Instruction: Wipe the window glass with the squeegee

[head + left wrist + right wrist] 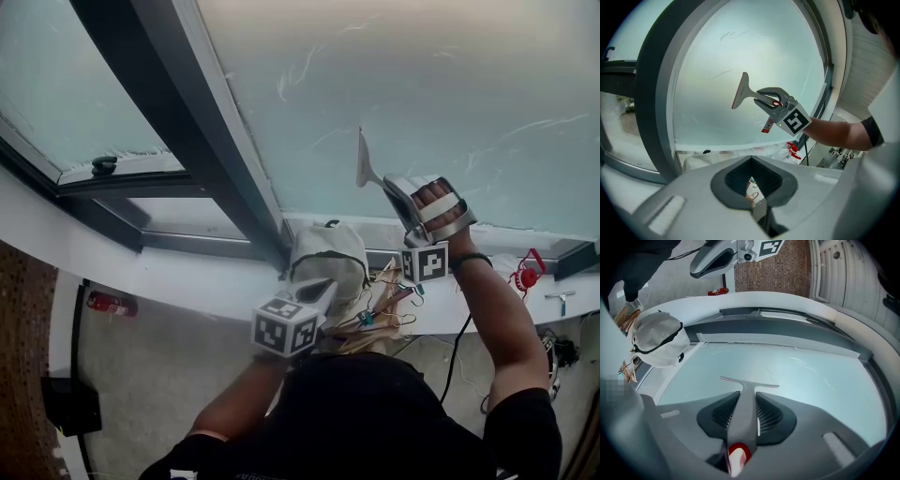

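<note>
The squeegee [363, 161] is grey with a narrow blade and a red-tipped handle. Its blade lies against the pale window glass [450, 84], slightly left of the pane's middle. My right gripper [394, 185] is shut on its handle. The right gripper view shows the squeegee [743, 394] running out between the jaws of the right gripper [743, 401] to the glass [797, 371]. My left gripper [319, 289] hangs lower, near the sill, off the glass. In its own view the left gripper [752, 176] is shut and empty, looking at the squeegee [740, 90] and right gripper [764, 96].
A dark frame bar [202, 141] splits this pane from the left window with its handle [103, 166]. Along the white sill [169, 272] stand a red-triggered spray bottle [527, 275] and a small tool [561, 300]. A white cap [326, 258] sits below the glass. A red extinguisher [111, 303] lies below.
</note>
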Motion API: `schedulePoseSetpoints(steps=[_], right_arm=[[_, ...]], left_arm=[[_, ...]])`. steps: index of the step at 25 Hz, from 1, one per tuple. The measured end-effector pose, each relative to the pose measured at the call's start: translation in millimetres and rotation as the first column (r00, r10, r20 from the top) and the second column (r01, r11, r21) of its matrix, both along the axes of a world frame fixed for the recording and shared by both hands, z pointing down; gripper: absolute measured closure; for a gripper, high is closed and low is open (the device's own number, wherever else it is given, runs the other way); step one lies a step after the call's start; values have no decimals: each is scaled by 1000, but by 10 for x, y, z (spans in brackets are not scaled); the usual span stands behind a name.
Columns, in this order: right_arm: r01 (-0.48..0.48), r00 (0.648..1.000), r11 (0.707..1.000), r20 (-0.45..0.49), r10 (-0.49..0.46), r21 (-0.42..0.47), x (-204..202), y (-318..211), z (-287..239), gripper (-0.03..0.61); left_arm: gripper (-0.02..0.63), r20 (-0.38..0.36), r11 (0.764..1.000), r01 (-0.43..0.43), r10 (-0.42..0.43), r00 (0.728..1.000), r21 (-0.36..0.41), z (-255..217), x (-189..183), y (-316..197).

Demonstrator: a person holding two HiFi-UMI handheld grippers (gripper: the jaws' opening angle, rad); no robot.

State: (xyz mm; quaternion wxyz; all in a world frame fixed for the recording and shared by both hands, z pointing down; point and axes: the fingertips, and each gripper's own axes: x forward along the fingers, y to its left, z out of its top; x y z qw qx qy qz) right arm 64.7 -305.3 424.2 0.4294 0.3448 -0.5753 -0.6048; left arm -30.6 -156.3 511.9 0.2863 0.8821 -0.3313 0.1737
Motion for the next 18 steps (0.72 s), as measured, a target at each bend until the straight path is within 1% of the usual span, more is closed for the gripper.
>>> schedulePoseSetpoints(steps=[6,11,18], right_arm=[[-49,999,999,16,49,-9,242,47,2,456],[-79,997,997,0,79,10,477,83,-10,456],[-136,991,991,-2,136,11,829,129,-17,456]], left_arm=[[614,2,1000,-25,25,1000,-1,4,119,40],[614,5,999,-42,42,999,0,1,196,51],[614,9,998,-65,65,998,-2,6,273,50]])
